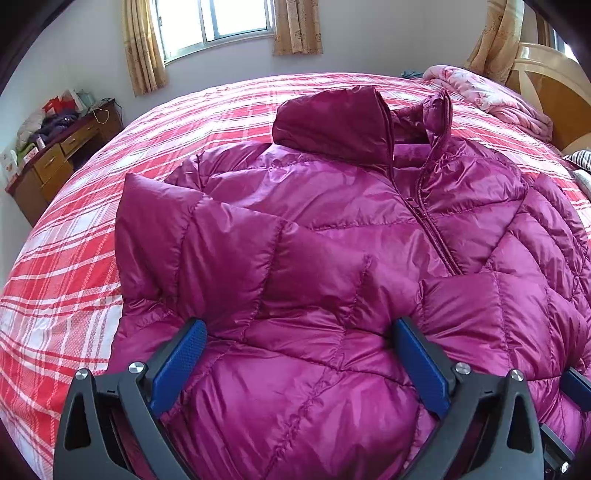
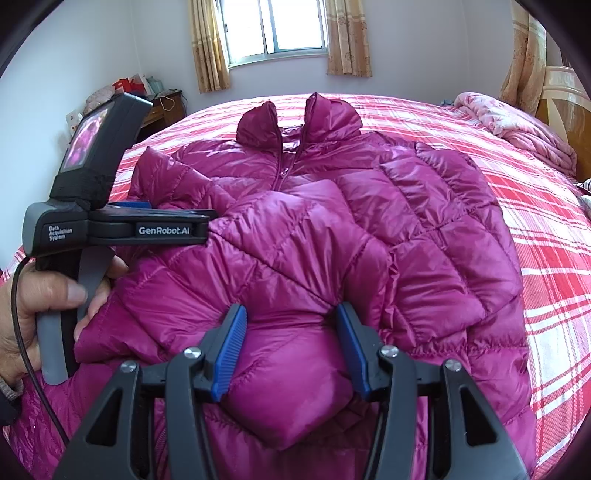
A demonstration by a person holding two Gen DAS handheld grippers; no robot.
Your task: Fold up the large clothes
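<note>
while the jacket lies on the bed | left gripper spread wide, released | right gripper grasping a sleeve fold

Daylit window, tan curtains, wooden desk.

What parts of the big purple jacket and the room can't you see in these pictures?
- Jacket hem: cut off by the bottom edge in both wrist views, behind the gripper bodies.
- Left gripper fingertips: right wrist view, side-on against the jacket.
- Desk clutter: left wrist view, too small.
- Bed underneath: jacket covers it.
</note>
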